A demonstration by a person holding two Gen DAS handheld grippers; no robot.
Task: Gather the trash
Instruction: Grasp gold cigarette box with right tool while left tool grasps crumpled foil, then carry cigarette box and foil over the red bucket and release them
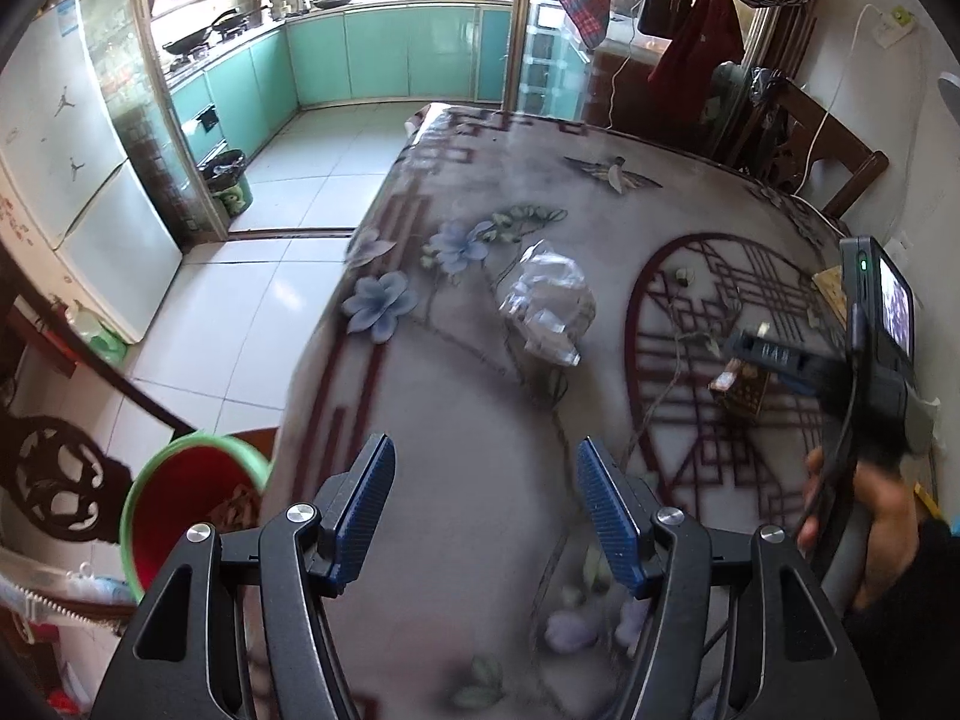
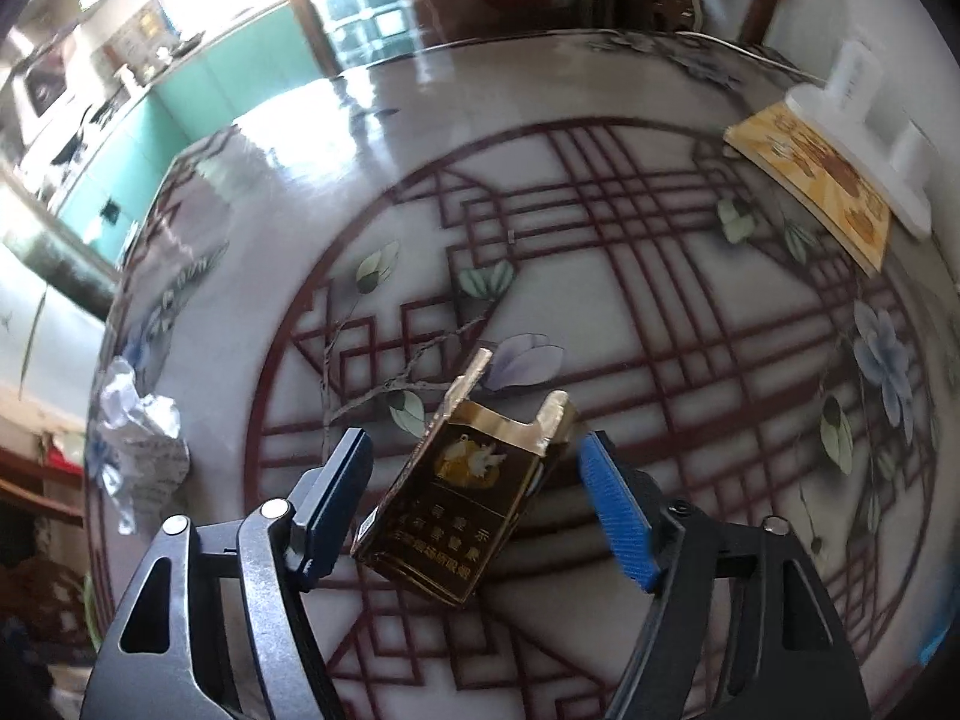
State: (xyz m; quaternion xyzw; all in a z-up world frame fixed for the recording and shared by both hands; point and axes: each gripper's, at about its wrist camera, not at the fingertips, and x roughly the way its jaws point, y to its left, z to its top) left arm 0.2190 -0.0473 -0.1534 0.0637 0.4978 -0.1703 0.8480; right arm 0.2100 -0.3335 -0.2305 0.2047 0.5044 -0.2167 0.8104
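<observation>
So right tongs (image 2: 474, 480) are gaping around the cigarette pack (image 2: 465, 480), pads not touching; left tongs (image 1: 486, 510) are hanging half-open, empty, over the counter (image 1: 456, 420).

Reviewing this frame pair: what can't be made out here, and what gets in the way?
- Small print on the brown cigarette pack, right wrist view: motion blur.
- Whether the pack is empty: its open top faces away.
- What the crumpled clear wrapper is: blurred in both views.
- Contents of the green-rimmed red bin, left wrist view: cut off by the table edge and left gripper.
</observation>
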